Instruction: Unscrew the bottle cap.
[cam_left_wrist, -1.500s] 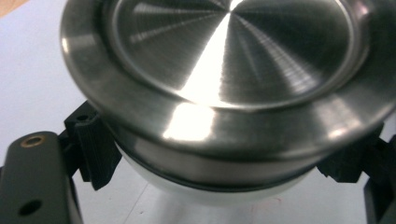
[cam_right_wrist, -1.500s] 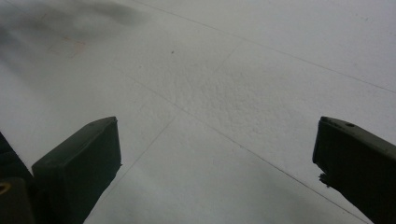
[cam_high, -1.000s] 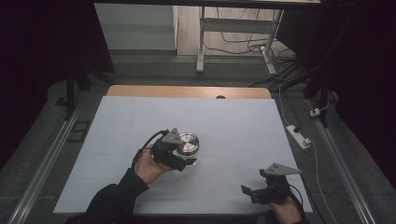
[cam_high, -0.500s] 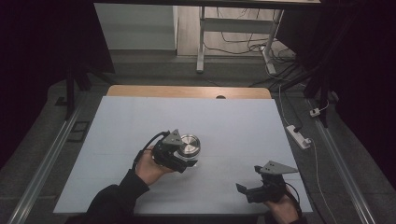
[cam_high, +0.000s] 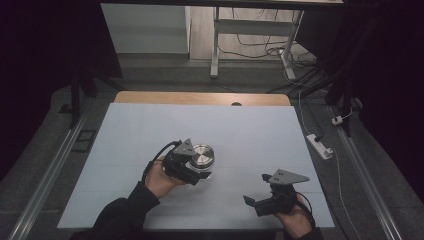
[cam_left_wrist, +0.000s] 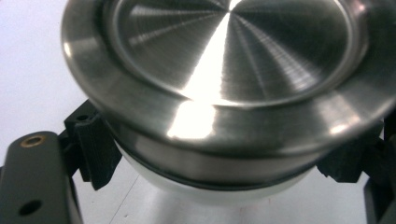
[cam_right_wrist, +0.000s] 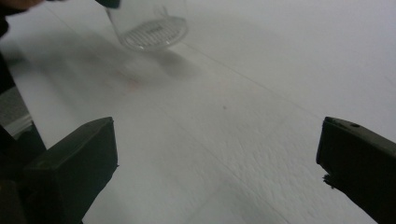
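Note:
A clear jar with a brushed steel lid (cam_high: 201, 155) sits mid-table, left of centre. My left gripper (cam_high: 199, 171) is shut on the jar's body just under the lid. In the left gripper view the lid (cam_left_wrist: 224, 70) looms large, and the ribbed black fingers (cam_left_wrist: 95, 151) press the jar's clear wall from both sides around my left gripper (cam_left_wrist: 222, 161). My right gripper (cam_high: 257, 192) stands open near the table's front right, with nothing between its jaws. Its own view puts my right gripper (cam_right_wrist: 217, 154) over bare table, with the jar's ribbed glass base (cam_right_wrist: 152, 28) far off at the top left.
The white table top (cam_high: 250, 130) has a wooden strip (cam_high: 200, 98) along its far edge. A white power strip (cam_high: 320, 146) lies on the floor to the right. Table legs and cables (cam_high: 260, 45) stand beyond the far edge.
My right gripper has drifted a little to the left along the table's front, still open. The left gripper and the jar have hardly moved.

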